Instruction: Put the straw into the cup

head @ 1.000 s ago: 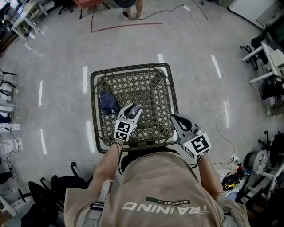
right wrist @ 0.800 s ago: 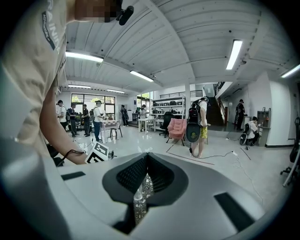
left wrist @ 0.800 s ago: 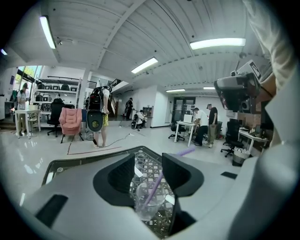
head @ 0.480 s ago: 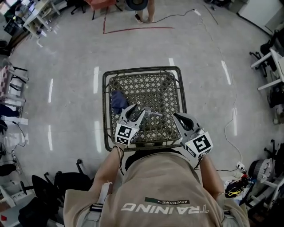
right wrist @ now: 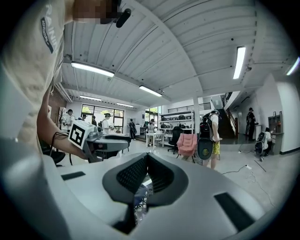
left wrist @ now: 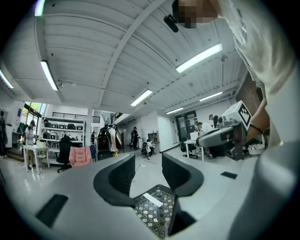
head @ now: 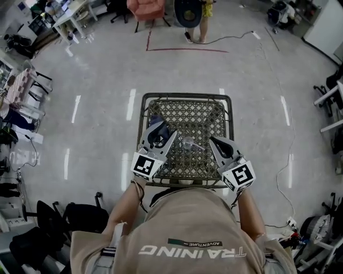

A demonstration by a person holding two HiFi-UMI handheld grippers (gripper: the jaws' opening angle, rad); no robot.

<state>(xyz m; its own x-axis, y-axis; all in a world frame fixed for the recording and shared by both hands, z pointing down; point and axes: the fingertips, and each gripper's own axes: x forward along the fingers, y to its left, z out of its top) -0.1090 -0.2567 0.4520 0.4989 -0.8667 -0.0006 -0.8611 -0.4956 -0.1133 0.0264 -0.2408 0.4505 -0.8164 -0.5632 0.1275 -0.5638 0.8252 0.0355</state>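
Left fingers just opened | right fingers together | straw juts rightward from cup

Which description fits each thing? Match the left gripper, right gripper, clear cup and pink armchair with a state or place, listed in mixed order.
Things:
1 left gripper
2 right gripper
3 clear cup
4 pink armchair

Descriptions:
A far beyond the lattice table
B jaws apart, nothing between them
C on that table, between the two grippers
D jaws together

Pairs: 1-B; 2-D; 3-C; 4-A
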